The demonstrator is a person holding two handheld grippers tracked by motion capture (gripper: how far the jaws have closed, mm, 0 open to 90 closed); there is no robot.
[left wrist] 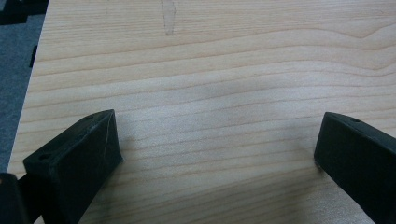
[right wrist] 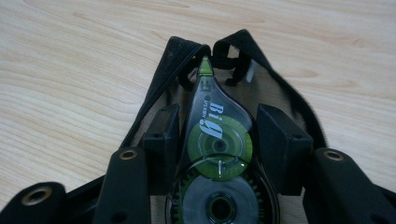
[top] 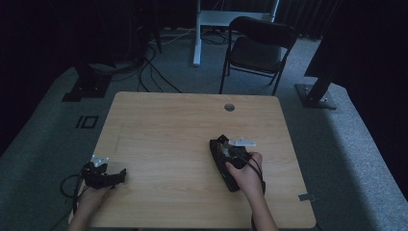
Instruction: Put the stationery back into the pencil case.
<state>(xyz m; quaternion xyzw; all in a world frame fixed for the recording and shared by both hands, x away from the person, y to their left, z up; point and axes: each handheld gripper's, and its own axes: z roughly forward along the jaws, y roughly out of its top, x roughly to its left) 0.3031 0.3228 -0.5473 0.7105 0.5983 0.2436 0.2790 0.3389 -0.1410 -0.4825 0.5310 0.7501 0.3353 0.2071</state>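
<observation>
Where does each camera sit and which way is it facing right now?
High view: above the person's side, looking forward and down at the table; both forearms, left gripper, right gripper show.
Left gripper view: on that gripper, along its open fingers at bare wood.
Right gripper view: along fingers gripping correction tape over a black pouch.
Shared: the table.

Lower centre of the right gripper view: correction tape dispenser (right wrist: 217,154) cut off by the bottom edge; pouch (right wrist: 280,88) interior largely hidden behind it
</observation>
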